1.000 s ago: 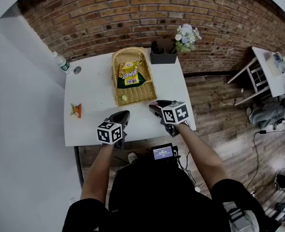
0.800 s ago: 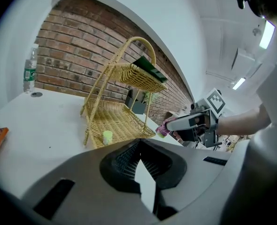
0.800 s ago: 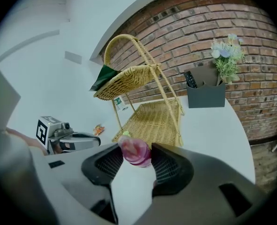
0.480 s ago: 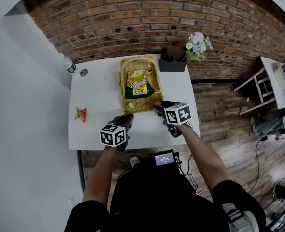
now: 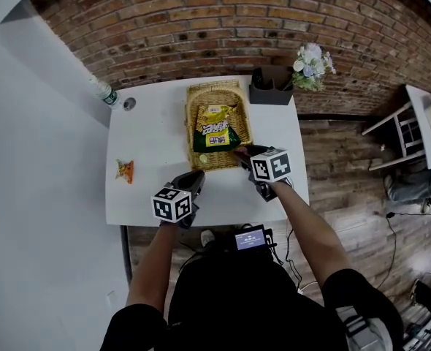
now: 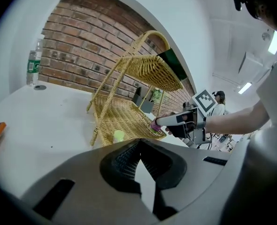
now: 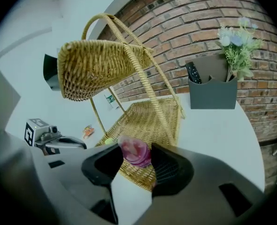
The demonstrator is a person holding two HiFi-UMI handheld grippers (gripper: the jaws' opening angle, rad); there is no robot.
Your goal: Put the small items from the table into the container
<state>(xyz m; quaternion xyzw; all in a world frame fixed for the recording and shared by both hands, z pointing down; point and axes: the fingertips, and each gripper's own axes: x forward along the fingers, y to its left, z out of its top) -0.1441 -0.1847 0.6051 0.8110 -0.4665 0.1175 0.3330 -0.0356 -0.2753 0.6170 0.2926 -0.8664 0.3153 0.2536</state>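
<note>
A woven basket [image 5: 193, 101] with a tall handle stands on the white table [image 5: 150, 145], holding a yellow-green snack bag [image 5: 215, 128] and a small green item [image 5: 203, 159]. My right gripper [image 5: 242, 151] is at the basket's near right corner, shut on a small pink item [image 7: 134, 153], which shows over the basket's rim [image 7: 143, 179]. In the left gripper view the pink item [image 6: 155, 124] hangs at the basket's edge. My left gripper [image 5: 193, 178] is shut and holds nothing, just in front of the basket [image 6: 129, 111]. An orange packet [image 5: 125, 170] lies far left.
A water bottle [image 5: 106, 92] and its cap [image 5: 129, 104] stand at the table's back left corner. A dark organiser [image 5: 272, 86] with flowers [image 5: 312, 58] sits behind the basket against the brick wall. The table's near edge is right under both grippers.
My right gripper has carried the pink item forward to the basket's near right corner. The left gripper has edged slightly toward the basket, still shut.
</note>
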